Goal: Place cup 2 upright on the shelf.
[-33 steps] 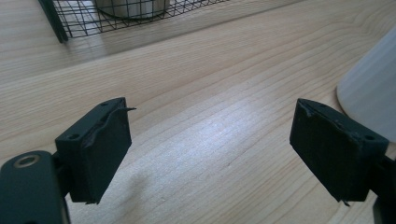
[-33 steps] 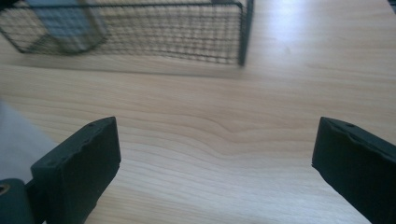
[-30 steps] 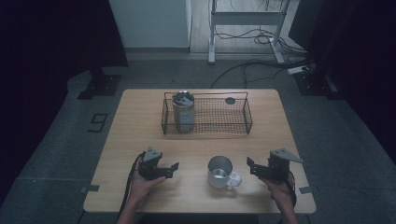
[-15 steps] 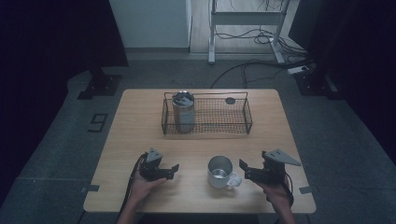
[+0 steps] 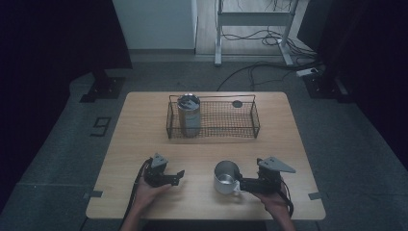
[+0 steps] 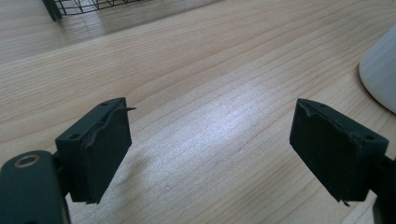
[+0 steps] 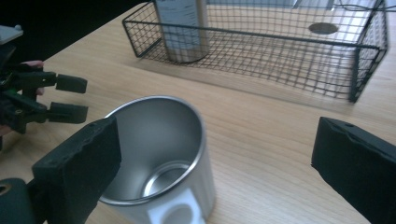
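A steel mug point(image 5: 225, 175) with a white handle stands upright near the table's front edge; its open mouth point(image 7: 156, 140) faces me in the right gripper view. My right gripper point(image 5: 240, 184) is open just right of it, level with the handle, the left jaw beside the mug's wall and nothing gripped. My left gripper point(image 5: 180, 175) lies open on the table to the mug's left, pointing at it, with bare wood between its jaws point(image 6: 210, 135). The mug's pale side point(image 6: 380, 70) sits at that view's right edge.
A black wire basket point(image 5: 211, 136) stands at the back centre of the wooden table point(image 5: 144, 125). A tall steel tumbler point(image 5: 188, 114) stands upright in its left end, and a small dark disc point(image 5: 237, 103) lies toward its right. Bare wood separates basket and mug.
My right gripper has moved left across the table up to the mug's handle side. The left gripper and the mug have stayed in place.
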`<state>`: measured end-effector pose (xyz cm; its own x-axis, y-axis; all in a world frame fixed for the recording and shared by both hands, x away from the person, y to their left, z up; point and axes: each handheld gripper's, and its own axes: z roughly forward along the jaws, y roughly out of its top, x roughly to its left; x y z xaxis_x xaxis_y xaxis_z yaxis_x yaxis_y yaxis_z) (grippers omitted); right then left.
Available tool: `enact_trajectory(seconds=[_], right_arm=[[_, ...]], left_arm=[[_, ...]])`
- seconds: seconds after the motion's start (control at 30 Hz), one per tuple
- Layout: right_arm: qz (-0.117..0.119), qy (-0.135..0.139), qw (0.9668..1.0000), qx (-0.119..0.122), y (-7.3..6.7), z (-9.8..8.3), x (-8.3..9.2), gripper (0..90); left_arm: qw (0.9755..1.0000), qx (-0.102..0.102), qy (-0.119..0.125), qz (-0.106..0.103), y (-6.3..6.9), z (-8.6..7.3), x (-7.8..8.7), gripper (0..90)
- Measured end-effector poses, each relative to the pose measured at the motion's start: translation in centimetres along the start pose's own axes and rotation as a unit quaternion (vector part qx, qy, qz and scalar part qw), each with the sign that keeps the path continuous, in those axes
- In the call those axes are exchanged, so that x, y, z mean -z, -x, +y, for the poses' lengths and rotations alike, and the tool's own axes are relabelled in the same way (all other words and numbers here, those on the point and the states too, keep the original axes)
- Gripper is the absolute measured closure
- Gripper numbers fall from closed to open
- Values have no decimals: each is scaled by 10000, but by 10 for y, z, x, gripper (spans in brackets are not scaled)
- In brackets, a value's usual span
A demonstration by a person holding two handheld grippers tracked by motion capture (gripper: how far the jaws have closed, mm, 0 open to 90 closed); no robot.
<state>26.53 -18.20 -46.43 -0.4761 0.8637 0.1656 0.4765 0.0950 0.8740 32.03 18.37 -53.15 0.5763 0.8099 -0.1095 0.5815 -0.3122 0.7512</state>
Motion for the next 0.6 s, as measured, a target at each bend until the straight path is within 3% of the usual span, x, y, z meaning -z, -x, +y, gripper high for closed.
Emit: enact_trajectory(seconds=[0.6], right_arm=[[288, -233, 9991, 203, -24, -5, -15, 0]], left_arm=[[9999, 12, -126, 40, -1, -3, -5, 129]])
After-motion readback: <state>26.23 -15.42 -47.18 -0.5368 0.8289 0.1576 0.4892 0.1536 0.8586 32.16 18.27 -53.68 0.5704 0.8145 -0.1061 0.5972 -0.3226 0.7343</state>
